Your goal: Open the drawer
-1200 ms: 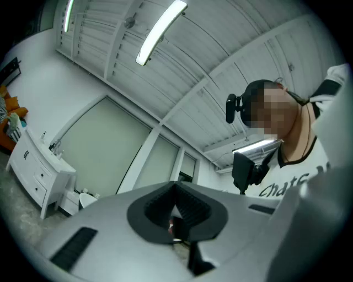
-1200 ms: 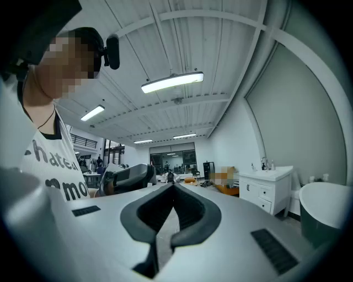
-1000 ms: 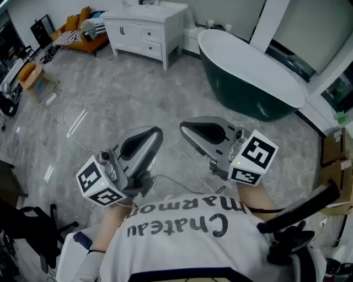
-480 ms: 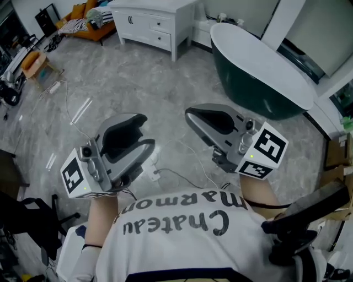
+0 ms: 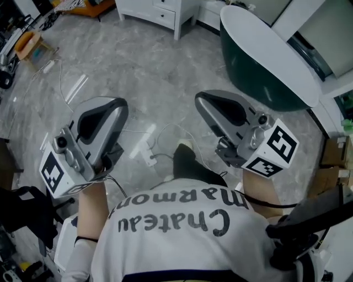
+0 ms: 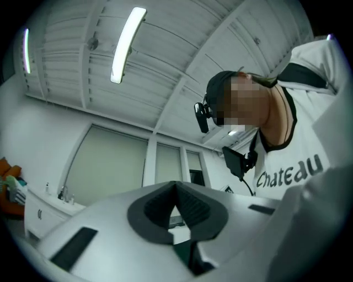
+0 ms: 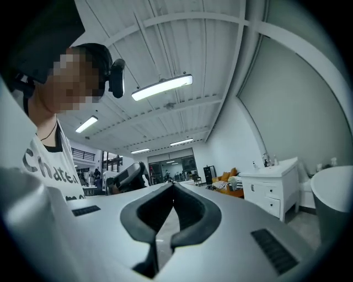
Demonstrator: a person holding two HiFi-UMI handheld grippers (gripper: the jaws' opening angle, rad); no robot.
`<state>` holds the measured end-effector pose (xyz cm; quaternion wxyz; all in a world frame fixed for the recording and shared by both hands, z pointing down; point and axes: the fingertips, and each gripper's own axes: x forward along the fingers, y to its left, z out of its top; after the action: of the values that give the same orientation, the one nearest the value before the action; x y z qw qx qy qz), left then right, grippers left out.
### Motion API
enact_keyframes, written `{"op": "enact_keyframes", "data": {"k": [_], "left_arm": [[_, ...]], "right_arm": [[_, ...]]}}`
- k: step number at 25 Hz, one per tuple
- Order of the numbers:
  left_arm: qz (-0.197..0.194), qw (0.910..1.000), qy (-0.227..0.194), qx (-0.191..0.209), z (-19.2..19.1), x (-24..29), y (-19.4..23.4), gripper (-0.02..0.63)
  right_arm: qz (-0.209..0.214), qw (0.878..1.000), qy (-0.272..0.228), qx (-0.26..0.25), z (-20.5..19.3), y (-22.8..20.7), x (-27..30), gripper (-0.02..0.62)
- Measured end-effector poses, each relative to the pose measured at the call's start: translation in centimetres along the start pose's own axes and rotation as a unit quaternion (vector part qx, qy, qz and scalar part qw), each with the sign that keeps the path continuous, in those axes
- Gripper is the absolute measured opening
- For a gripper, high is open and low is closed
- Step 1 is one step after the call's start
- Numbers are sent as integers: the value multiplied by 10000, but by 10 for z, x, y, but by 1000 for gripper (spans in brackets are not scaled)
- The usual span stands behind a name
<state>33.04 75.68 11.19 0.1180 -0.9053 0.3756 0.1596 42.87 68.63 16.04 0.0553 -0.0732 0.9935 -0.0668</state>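
Observation:
The white cabinet (image 5: pixel 165 8) with its drawers stands far off at the top edge of the head view, across the marble floor. The right gripper view shows it at the right, with two drawer fronts (image 7: pixel 271 194) closed. My left gripper (image 5: pixel 113 102) is held out at the left, shut, with nothing between its jaws. My right gripper (image 5: pixel 201 98) is at the right, also shut and empty. Both are far from the cabinet. The left gripper (image 7: pixel 128 175) also shows in the right gripper view. The left gripper view points up at the ceiling and the person.
A dark green bathtub (image 5: pixel 265 60) with a white rim stands at the upper right. A white cable (image 5: pixel 160 137) and plug lie on the floor between the grippers, by the person's foot (image 5: pixel 185 157). Clutter and an orange seat (image 5: pixel 88 5) sit at the upper left.
The cabinet has slid to the top edge of the head view. My left gripper moved left and rolled. The right one drifted right. A foot now shows between them.

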Motion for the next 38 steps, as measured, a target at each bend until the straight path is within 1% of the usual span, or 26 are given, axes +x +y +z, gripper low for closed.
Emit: {"op": "enact_keyframes", "data": {"k": [2,3,4,6,10,12,14,16,19,22,25,30,34,36,38], "left_arm": [[419,9990,-86,-139,-7,-1,20,8],[548,9981,-157,-231,-11,-1,30,8],[612,9974,-192,-333,-17,0,39,8],[631,9968,-133,-476,-30,5,53,8],[686,9962,-12,-539,-54,32,91,8],[833,9955,120,-440,-64,52,113,8],[1018,9941,319,-177,-73,71,133,8],[1143,9929,326,24,-77,86,152,8],[1321,9911,129,26,-82,97,182,8],[1550,9876,249,41,-98,107,212,8],[1550,9871,406,-49,-118,124,234,8],[1331,9890,617,-188,-142,150,261,8],[1256,9897,663,-176,-156,162,278,8],[1288,9892,676,-167,-161,164,287,8],[1418,9873,687,-224,-165,163,300,8]], "right_arm": [[28,10000,34,53,-4,-17,11,9],[25,10000,27,49,-6,-26,17,9],[32,10000,18,25,-6,-35,24,9],[148,9999,36,-72,-8,-50,40,9],[502,9981,179,-307,-6,-92,68,9],[613,9970,279,-394,-1,-120,77,9],[670,9962,337,-454,7,-151,86,9],[683,9959,330,-494,16,-183,93,9],[671,9951,342,-636,22,-222,106,9],[654,9943,398,-746,19,-253,118,9],[610,9941,464,-765,15,-281,124,10],[639,9943,445,-734,19,-314,128,9],[524,9965,408,-508,17,-339,133,9],[524,9971,370,-407,14,-348,138,9],[526,9971,398,-385,9,-356,147,9]]}}
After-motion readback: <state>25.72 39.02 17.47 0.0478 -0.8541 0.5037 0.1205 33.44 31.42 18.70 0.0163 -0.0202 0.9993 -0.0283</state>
